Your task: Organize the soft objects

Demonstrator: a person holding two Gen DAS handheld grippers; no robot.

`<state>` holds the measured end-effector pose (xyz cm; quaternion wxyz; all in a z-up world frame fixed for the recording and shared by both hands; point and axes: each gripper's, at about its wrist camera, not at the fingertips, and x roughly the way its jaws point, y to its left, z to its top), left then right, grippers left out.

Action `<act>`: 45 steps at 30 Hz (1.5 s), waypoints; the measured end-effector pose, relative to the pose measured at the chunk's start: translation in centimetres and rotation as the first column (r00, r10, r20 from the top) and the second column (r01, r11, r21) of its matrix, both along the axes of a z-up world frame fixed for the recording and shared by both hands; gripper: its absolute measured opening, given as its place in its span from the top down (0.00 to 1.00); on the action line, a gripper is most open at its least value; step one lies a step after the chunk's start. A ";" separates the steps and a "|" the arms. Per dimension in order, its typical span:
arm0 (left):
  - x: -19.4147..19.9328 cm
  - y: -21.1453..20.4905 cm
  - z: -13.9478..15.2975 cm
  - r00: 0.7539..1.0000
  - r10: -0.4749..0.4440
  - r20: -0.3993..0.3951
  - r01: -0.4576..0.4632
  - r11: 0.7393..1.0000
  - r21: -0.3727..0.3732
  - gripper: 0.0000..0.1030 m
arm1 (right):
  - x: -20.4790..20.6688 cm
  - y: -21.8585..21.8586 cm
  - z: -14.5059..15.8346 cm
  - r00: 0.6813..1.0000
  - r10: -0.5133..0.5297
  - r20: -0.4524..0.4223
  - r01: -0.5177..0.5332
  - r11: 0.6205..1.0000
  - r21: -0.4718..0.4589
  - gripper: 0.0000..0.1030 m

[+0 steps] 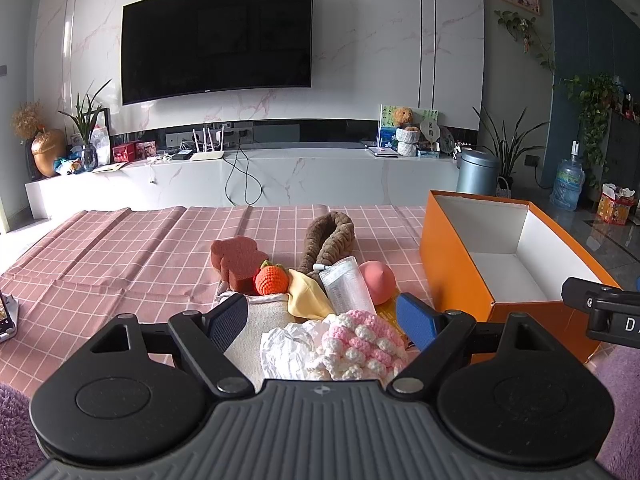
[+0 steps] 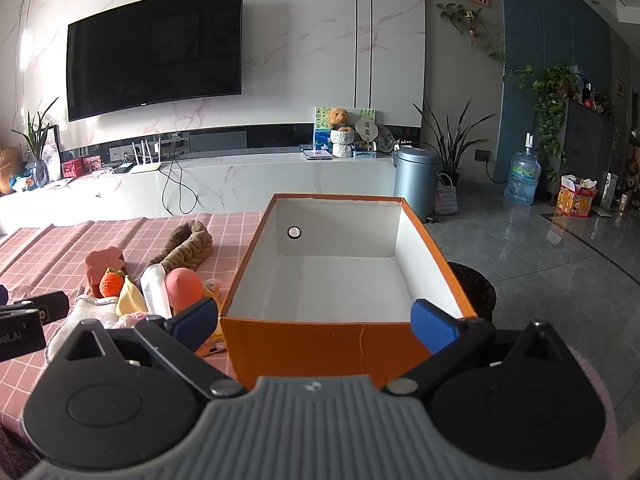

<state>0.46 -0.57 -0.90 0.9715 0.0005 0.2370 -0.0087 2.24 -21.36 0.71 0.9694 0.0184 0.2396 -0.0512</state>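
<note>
While both grippers, left (image 1: 320, 316) and right (image 2: 316, 320), gape wide and empty, a careless grab at lower-centre pile (image 1: 320, 320) could snag neighbours, missing box (image 2: 340, 336).

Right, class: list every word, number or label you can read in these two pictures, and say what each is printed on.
"D": white letter, cut off by the frame, on the right gripper body seen from the left wrist.
"oot.AI": partial white print on the left gripper body seen from the right wrist.
Tube: fine print, too small to read.
TV logo: too small to read.
</note>
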 end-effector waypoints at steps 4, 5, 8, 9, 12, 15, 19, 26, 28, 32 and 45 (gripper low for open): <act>-0.1 0.0 -0.3 1.000 0.000 -0.004 0.000 1.000 -0.002 0.04 | 0.0 0.0 -0.1 1.000 0.000 -0.003 0.000 1.000 0.000 0.02; -0.1 0.0 -0.2 1.000 0.000 -0.003 0.000 1.000 -0.002 0.04 | 0.0 -0.1 -0.1 1.000 0.000 -0.004 0.000 1.000 0.001 0.02; -0.1 0.0 -0.2 1.000 -0.001 -0.003 0.001 1.000 -0.002 0.04 | 0.0 0.0 -0.1 1.000 -0.001 -0.005 0.001 1.000 0.000 0.02; -0.1 0.0 -0.3 1.000 -0.001 -0.004 0.001 1.000 -0.002 0.04 | 0.0 0.0 -0.1 1.000 0.000 -0.005 0.000 1.000 0.000 0.02; -0.1 0.1 -0.6 1.000 -0.007 -0.010 0.007 1.000 -0.010 0.04 | 0.0 0.0 -0.2 1.000 0.008 -0.006 -0.008 1.000 0.002 0.02; 0.0 0.5 -0.7 1.000 -0.018 -0.026 0.017 1.000 -0.026 0.04 | 0.1 -0.1 -0.3 0.999 0.034 -0.007 -0.033 0.999 0.031 0.02; 0.3 1.1 -0.6 0.999 -0.016 -0.047 0.014 0.999 -0.050 0.09 | 0.2 0.1 -0.5 0.996 0.086 0.004 -0.086 0.994 0.063 0.02; 1.2 2.3 -1.1 0.986 -0.091 -0.140 0.074 0.990 -0.122 0.20 | 0.9 2.5 -0.7 0.975 0.222 -0.027 -0.222 0.975 0.004 0.21; 1.6 2.8 -1.4 0.978 -0.117 -0.171 0.093 0.985 -0.144 0.22 | 1.3 3.3 -1.0 0.959 0.279 -0.052 -0.278 0.960 0.028 0.29; 2.2 4.1 -1.9 0.969 -0.085 -0.233 0.052 0.988 -0.145 0.27 | 2.1 5.8 -1.4 0.921 0.383 -0.076 -0.382 0.924 0.033 0.35; 4.9 8.5 -4.4 0.935 0.035 -0.353 -0.101 0.980 -0.169 0.31 | 8.8 10.4 -5.6 0.877 0.412 -0.249 -0.367 0.907 0.207 0.15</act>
